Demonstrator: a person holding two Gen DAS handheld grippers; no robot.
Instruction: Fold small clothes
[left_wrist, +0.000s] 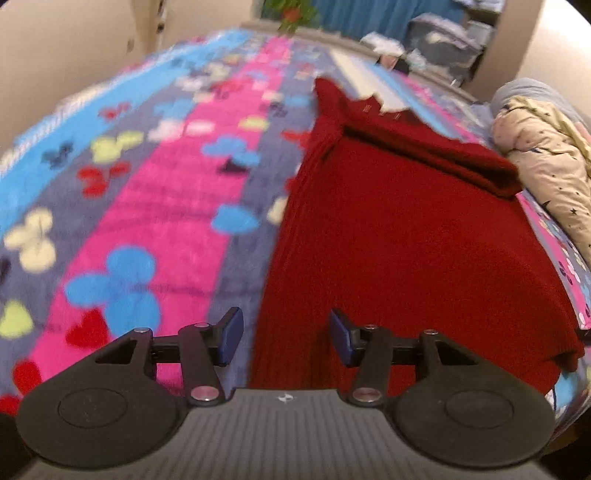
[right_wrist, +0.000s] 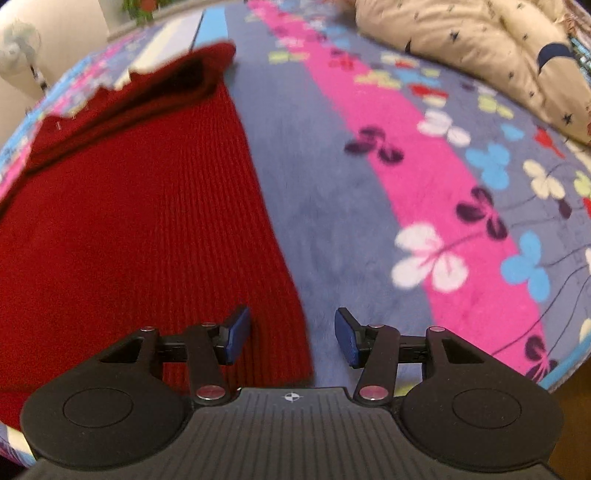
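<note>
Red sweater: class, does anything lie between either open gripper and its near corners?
Nothing visible does. The left gripper hangs over the sweater's left edge, the right gripper over its right edge; only blanket lies around.

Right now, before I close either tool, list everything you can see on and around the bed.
sweater: 1, dark red knit, spread flat on the blanket, a sleeve folded across its far end
blanket: 1, pink, blue and grey stripes with a clover print, covering the bed
quilt: 1, cream with dark stars, bunched at the bed's edge on the sweater's right
plant: 1, green with red, beyond the far end of the bed, blurred
fan: 1, white, standing off the bed's far left corner
left tool: 1, black with blue pads, open, over the sweater's near left edge
right tool: 1, black with blue pads, open, over the sweater's near right edge
</note>
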